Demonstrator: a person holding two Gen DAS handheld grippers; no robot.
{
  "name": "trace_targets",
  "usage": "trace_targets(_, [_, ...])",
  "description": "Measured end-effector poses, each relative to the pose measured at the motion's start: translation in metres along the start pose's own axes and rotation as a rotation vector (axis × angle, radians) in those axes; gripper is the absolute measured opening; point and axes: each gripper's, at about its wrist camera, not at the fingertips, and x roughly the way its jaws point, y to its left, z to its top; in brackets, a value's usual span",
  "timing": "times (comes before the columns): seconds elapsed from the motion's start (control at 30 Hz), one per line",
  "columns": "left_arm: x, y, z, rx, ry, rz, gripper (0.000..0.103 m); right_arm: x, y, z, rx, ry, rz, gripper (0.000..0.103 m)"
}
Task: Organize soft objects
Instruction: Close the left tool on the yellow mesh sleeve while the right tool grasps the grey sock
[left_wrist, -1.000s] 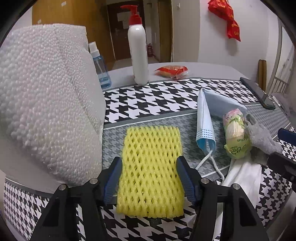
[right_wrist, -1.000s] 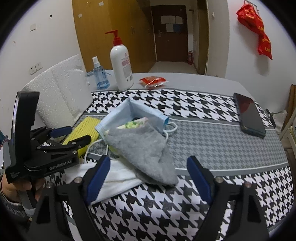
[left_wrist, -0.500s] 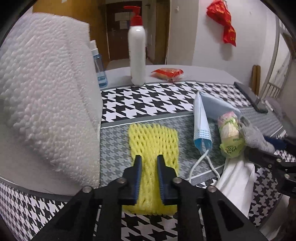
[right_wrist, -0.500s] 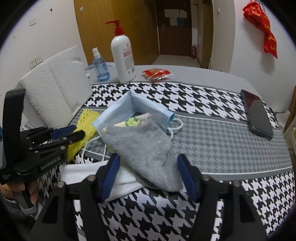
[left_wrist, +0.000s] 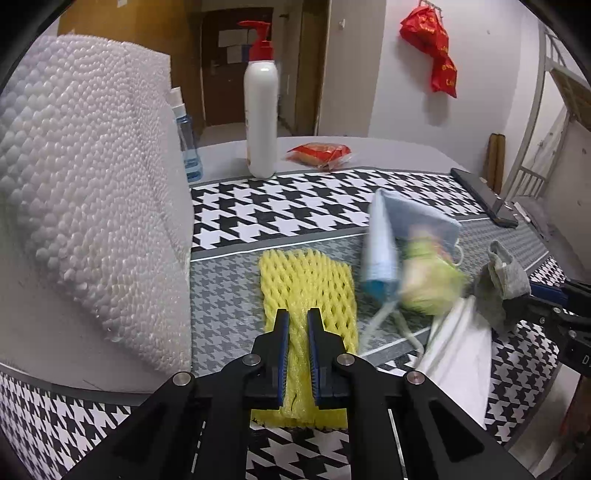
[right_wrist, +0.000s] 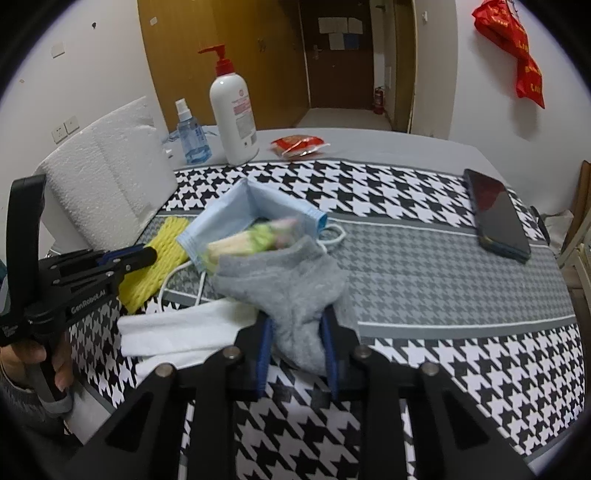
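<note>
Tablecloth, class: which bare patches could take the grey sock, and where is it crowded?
Free: the cloth between the blue mask and the phone, also ahead of the right gripper. Crowded: around the yellow foam net and white cloth.

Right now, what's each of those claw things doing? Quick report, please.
Left gripper shut on yellow foam net. Right gripper shut on grey sock. Blue face mask and snack packet lie against the sock.
</note>
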Motion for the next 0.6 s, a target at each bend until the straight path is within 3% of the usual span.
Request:
trace_targets(0.17, [-0.007, -0.005, 0.003, 0.018, -0.020, -0.015, 0.010, -0.009, -0.005, -0.002, 0.022, -0.020, 0.009, 0.016])
trace_targets(0.6, [-0.057, -0.011, 0.010, 0.042, -0.146, 0.007, 0.010, -0.039, -0.004, -0.002, 0.042, -0.104, 0.041, 0.015])
